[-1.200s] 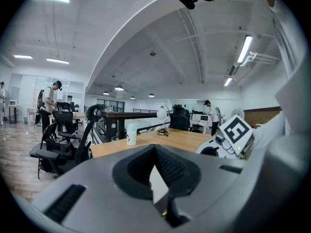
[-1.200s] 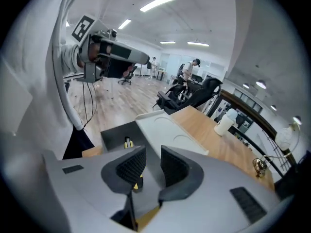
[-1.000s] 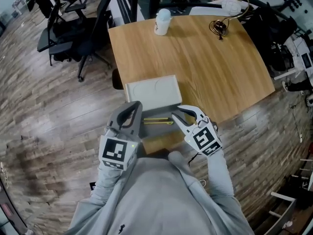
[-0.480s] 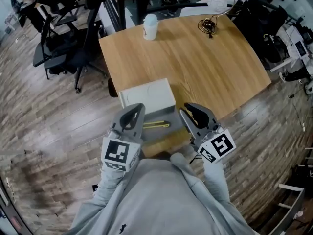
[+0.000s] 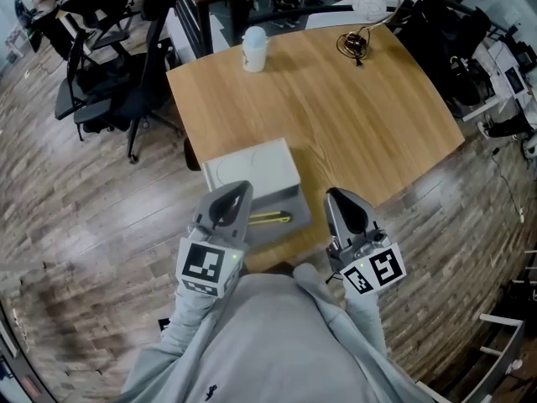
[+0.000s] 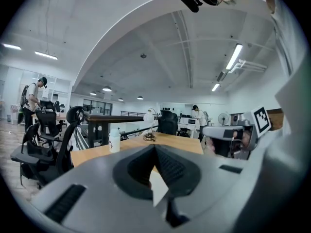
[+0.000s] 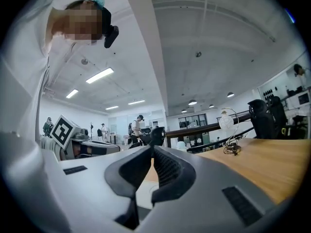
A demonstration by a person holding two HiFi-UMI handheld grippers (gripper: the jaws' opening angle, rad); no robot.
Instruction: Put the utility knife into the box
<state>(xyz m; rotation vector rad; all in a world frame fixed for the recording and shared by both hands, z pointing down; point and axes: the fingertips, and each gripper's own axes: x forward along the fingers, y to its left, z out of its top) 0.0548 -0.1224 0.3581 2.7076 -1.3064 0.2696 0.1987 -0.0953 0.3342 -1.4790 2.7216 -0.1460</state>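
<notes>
Open-plan office: swivel chairs (image 5: 99, 99), wooden table (image 5: 352, 116), ceiling strip lights (image 6: 234, 57), people at distant desks (image 6: 33, 96).

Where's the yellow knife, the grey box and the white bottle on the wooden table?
yellow utility knife (image 5: 270, 218): head view, the middle of its long body.
grey box (image 5: 252, 165): head view, on its open pale lid.
white bottle (image 5: 253, 50): head view, on its body.

The right tongs (image 7: 153, 148) have their tips pressed together, with the wooden table (image 7: 272, 166) stretching off behind them.
</notes>
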